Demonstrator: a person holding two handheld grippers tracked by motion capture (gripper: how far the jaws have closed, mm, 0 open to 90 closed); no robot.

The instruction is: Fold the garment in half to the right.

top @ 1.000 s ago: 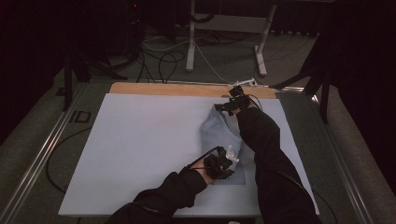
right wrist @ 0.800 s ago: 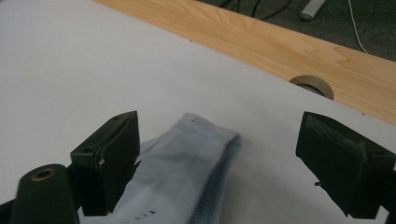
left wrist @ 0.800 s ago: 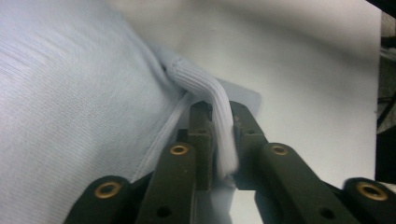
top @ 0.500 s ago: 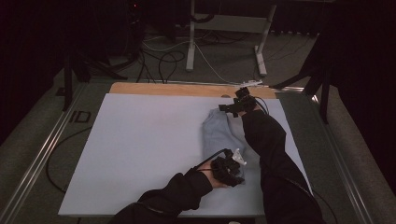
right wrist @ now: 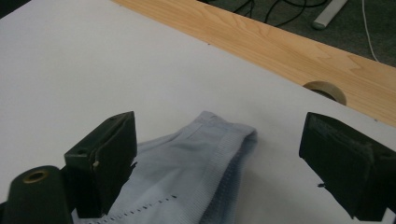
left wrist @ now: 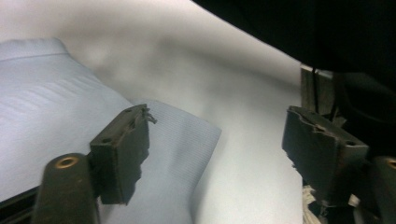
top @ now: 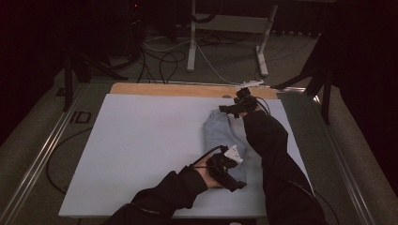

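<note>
Garment: near end hidden under the left gripper; right side covered by the right sleeve.
Garment type: folded, too bunched to tell.
Left gripper view: cloth cut off at left and bottom edges; background blurred.
Bench: near edge hidden behind both forearms.

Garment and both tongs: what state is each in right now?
Garment: folded into a long strip, lying flat on the white board, not gripped.
Left tongs: open, low over the garment's near corner.
Right tongs: open, above the garment's far end.
</note>
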